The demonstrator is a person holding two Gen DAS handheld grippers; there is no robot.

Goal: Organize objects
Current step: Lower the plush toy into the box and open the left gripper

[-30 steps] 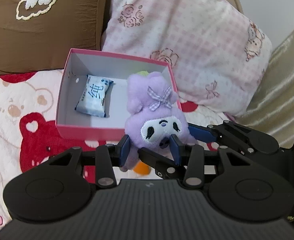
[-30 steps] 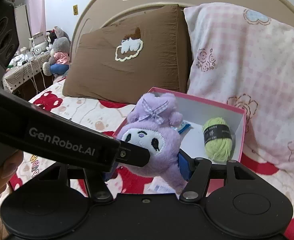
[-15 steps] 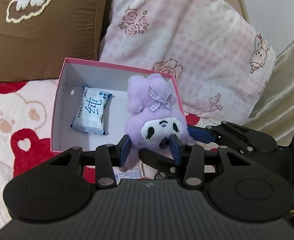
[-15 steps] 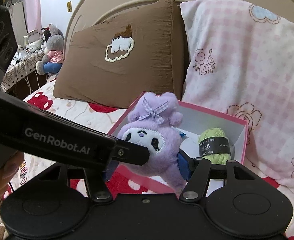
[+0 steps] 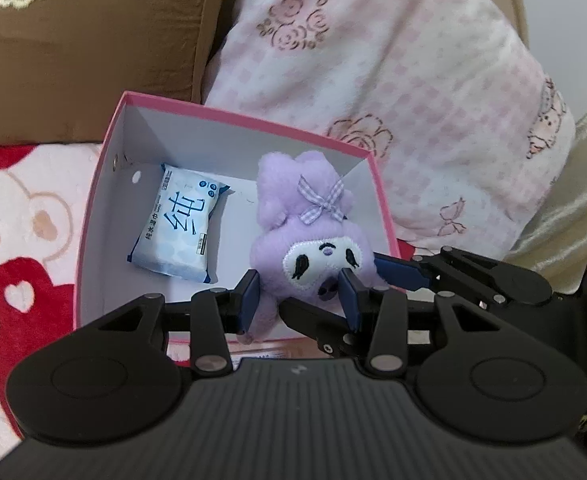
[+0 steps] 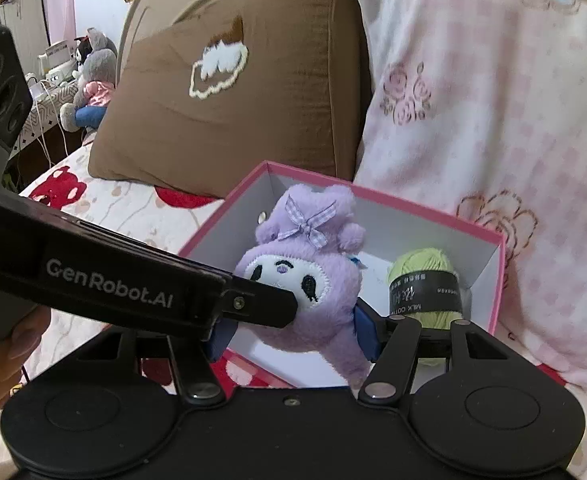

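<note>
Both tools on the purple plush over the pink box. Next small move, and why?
Probably lower it a little, then open. The purple plush is pinched by both the left tool and right tool, hanging above the pink box, between the wipes pack and green yarn.

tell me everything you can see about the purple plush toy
The small fluffy purple plush toy has a white embroidered face with black eyes and a checked lilac bow on its head. It is gripped by both the left gripper and right gripper, above the open pink cardboard box.
</note>
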